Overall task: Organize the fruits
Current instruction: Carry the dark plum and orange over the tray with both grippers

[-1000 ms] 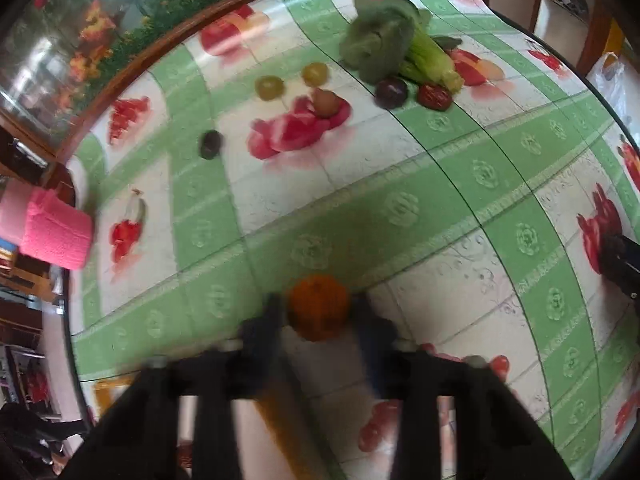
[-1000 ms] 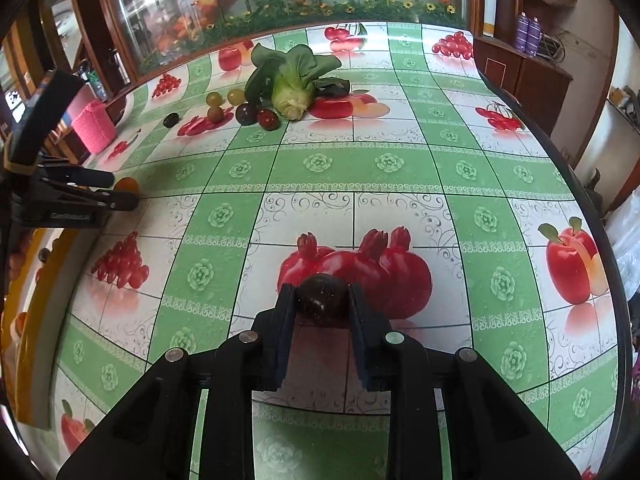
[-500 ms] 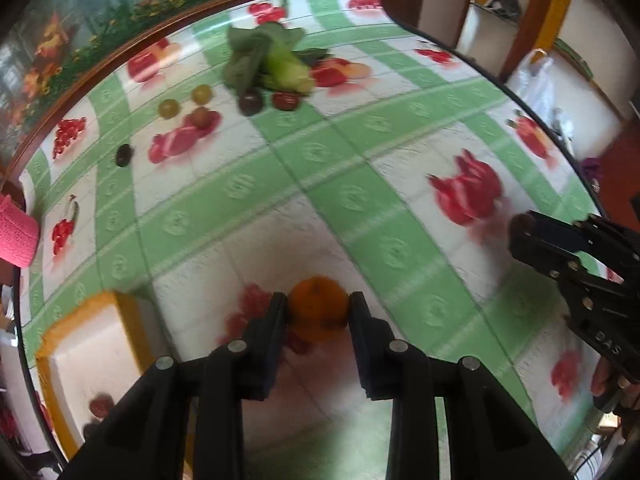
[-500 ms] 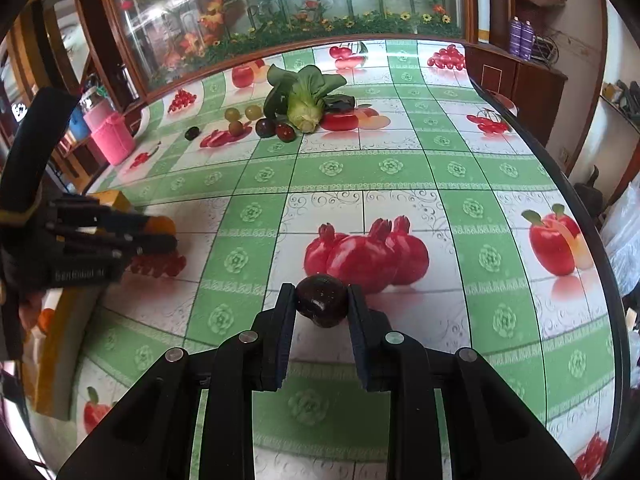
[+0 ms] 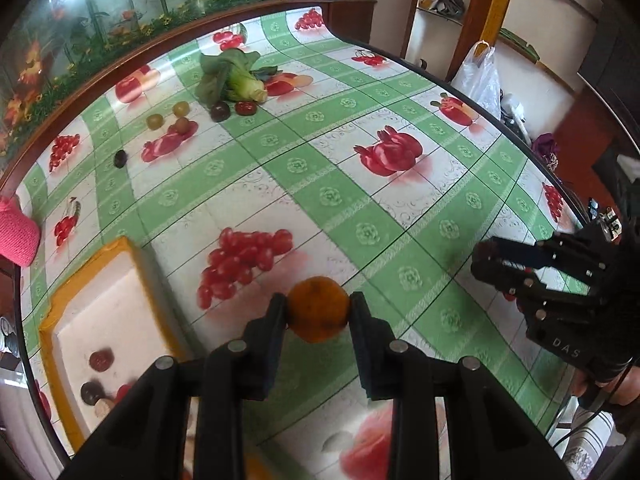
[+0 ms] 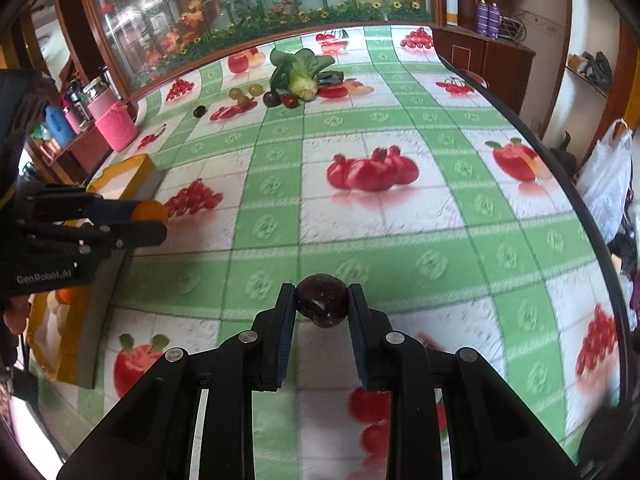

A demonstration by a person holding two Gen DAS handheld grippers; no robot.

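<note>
At the far left we see a pink knitted cup cover [image 5: 16,232], cut off by the rim in the left wrist view; in the right wrist view it stands at the table's far left edge, with a blue container [image 6: 59,125] behind it that we cannot identify further. Next comes the yellow-walled tray [image 5: 54,308], its near end hidden by our left gripper's frame; inside we make out about three small fruits, one red [image 5: 100,361] and one dark [image 5: 91,393], the rest too blurred to count surely. Just right of the tray, our left gripper [image 5: 318,309] is clamped on an orange fruit [image 5: 318,308], held above the green checked tablecloth [image 5: 360,208] near a printed bunch of red berries. Far back lie the loose pieces: one dark fruit alone [image 5: 120,158], three green-yellow fruits [image 5: 181,109] close together, then a dark plum [image 5: 220,111] and a red fruit [image 5: 245,108] just in front of one leafy bok choy [image 5: 230,76], which partly covers something dark behind it that we cannot name. Nothing stands on the cloth between these and our grippers. Further right, our right gripper [image 6: 321,305] grips a dark purple plum-like fruit [image 6: 321,300], pads pressed on both its sides, over the near middle of the table. In the left wrist view, that gripper shows side-on at the right rim, with its fruit hidden by the fingers. At the far right, off the table, hangs one white plastic bag [image 5: 478,76], and two purple bottles [image 6: 489,20] stand on a cabinet.
</note>
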